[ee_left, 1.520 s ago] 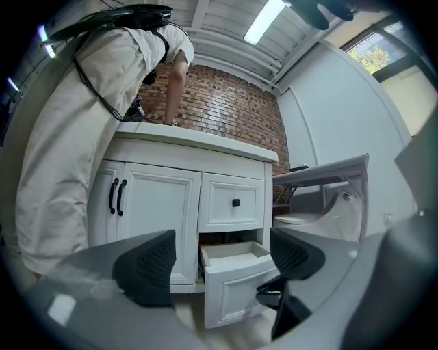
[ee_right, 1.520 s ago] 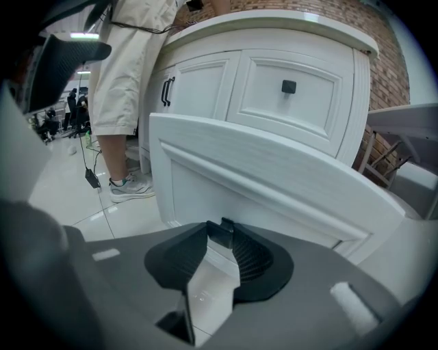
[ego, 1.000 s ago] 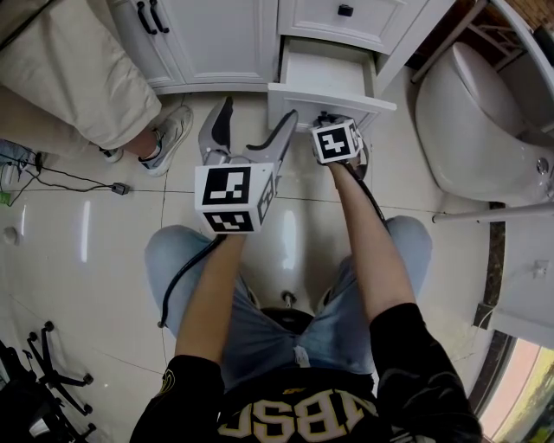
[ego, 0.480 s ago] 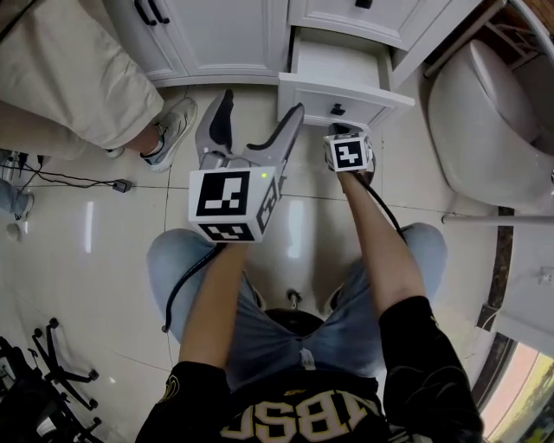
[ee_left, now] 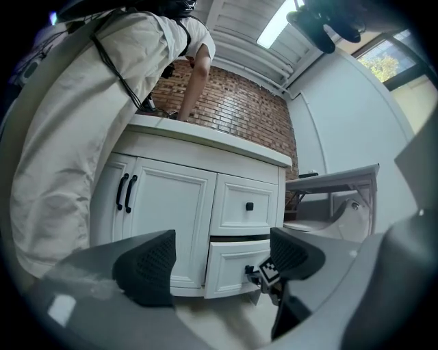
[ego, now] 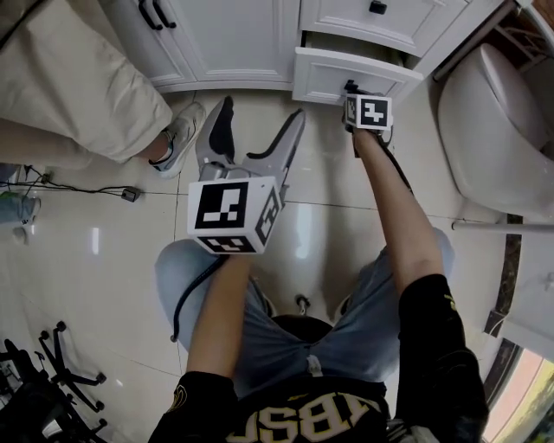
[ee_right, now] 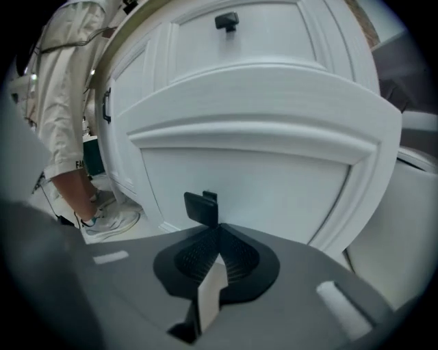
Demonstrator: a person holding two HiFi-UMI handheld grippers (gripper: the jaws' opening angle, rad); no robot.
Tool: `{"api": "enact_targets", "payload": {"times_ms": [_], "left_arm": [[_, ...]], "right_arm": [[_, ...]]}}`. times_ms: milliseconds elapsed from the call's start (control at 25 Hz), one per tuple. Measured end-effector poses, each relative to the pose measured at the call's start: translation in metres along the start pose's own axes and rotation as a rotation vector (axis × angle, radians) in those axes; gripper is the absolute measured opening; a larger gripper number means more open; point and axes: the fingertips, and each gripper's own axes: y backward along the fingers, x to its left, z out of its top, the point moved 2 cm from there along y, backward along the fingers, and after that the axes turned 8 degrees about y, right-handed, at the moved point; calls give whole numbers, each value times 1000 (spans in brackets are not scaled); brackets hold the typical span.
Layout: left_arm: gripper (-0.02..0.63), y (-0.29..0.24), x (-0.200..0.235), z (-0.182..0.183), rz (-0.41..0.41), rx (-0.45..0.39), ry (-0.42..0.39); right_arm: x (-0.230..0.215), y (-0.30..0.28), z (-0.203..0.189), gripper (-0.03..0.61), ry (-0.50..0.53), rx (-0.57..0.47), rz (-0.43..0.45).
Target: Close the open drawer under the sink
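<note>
The white lower drawer [ego: 333, 73] under the sink counter stands out of the vanity by only a narrow gap. In the left gripper view the drawer [ee_left: 229, 266] also shows that gap. My right gripper [ego: 351, 88] is shut, with nothing between its pads, and its tips sit at the black knob [ee_right: 202, 207] on the drawer front [ee_right: 274, 164]. The right gripper [ee_right: 211, 232] points down at the panel. My left gripper [ego: 260, 117] hovers open and empty over the floor, left of the drawer and apart from it; its pads [ee_left: 147, 263] frame the cabinet.
A person in beige clothes stands at the left, one shoe [ego: 177, 130] near the cabinet doors [ego: 216, 35]. The upper drawer [ego: 381, 16] is closed. A toilet [ego: 493, 121] sits at the right. Cables [ego: 86, 186] lie on the tiled floor, and a chair base [ego: 43, 381] is at the bottom left.
My right gripper has closed its jaws and moved toward the vanity. The drawer has slid from wide open to nearly closed. The left gripper has barely shifted.
</note>
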Motion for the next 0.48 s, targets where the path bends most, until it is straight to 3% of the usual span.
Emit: {"api": "enact_targets", "payload": {"times_ms": [120,320,480], "left_arm": [[439,1,0,1,-5,4,12],[439,-1,2,-12,3,57,-2],[439,3,2,-12,-7,51,-46]], "right_arm": [[-16,-27,24,3,58,-14,-5],[-23,-35,28,3,-76,-53,77],[16,8,40,25,28,-183,205]]}}
